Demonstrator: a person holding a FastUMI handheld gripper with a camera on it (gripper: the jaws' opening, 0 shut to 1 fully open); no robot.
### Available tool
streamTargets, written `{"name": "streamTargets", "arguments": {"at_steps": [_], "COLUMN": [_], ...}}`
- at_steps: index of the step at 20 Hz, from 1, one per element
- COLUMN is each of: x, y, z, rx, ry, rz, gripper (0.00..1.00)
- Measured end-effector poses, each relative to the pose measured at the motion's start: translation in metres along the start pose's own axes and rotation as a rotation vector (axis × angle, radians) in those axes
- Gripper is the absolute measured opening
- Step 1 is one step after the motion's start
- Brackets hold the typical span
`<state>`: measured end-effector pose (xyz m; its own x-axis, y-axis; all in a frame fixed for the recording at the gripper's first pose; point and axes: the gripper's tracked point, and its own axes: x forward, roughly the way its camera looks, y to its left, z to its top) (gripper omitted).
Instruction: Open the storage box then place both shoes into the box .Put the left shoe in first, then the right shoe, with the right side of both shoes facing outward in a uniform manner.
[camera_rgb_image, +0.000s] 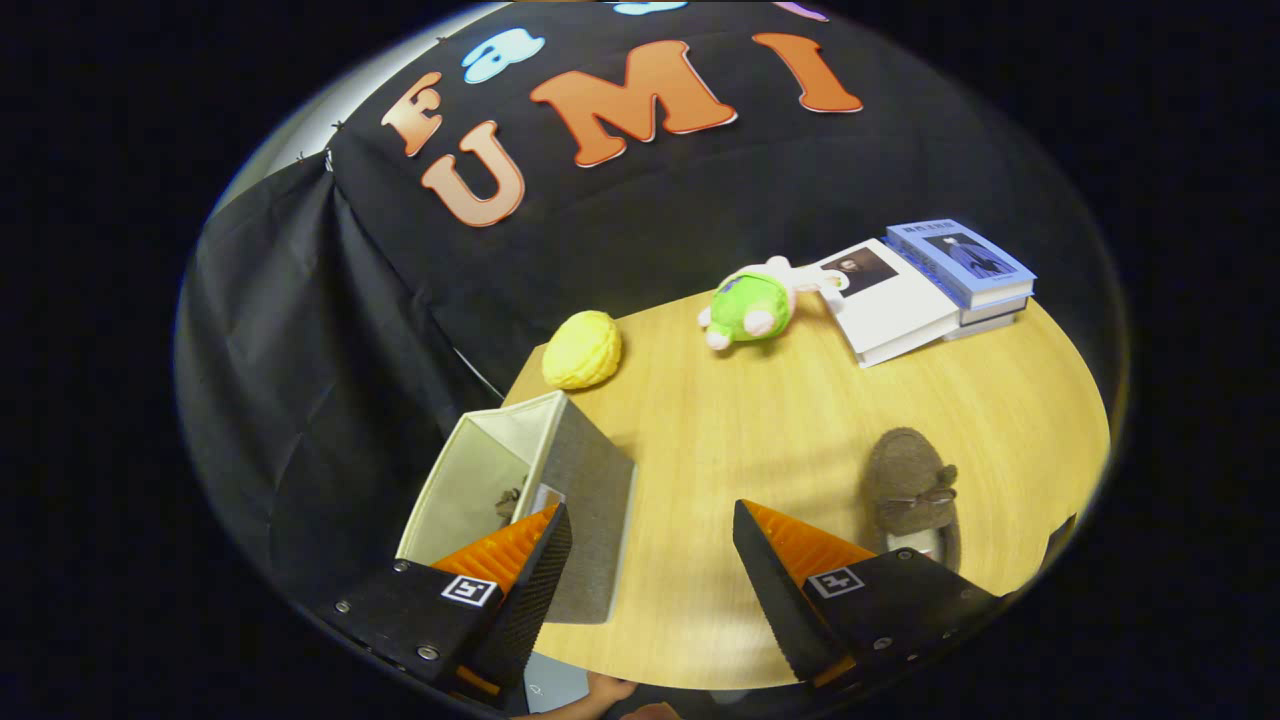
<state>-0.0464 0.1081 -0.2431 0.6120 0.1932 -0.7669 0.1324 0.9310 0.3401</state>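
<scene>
The grey fabric storage box stands open-topped on the wooden table, just ahead of my left finger. Inside its pale lining a bit of a brown shoe shows low down, partly hidden by that finger. The other brown fuzzy shoe lies on the table beyond my right finger, toe pointing away, with a small bow on top. My gripper is open, with bare tabletop between the fingers.
A yellow round plush sits behind the box near the table's far edge. A green and white plush toy lies farther back. Stacked books rest at the far right. A hand shows below the fingers.
</scene>
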Motion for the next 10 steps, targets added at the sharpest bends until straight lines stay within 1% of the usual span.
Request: {"name": "streamTargets", "arguments": {"at_steps": [8, 10], "x": [-0.013, -0.014], "y": [-0.121, -0.138], "z": [-0.027, -0.036], "rx": [0.018, 0.022], "ry": [0.015, 0.027], "rz": [-0.185, -0.204], "gripper": [0.97, 0.97]}}
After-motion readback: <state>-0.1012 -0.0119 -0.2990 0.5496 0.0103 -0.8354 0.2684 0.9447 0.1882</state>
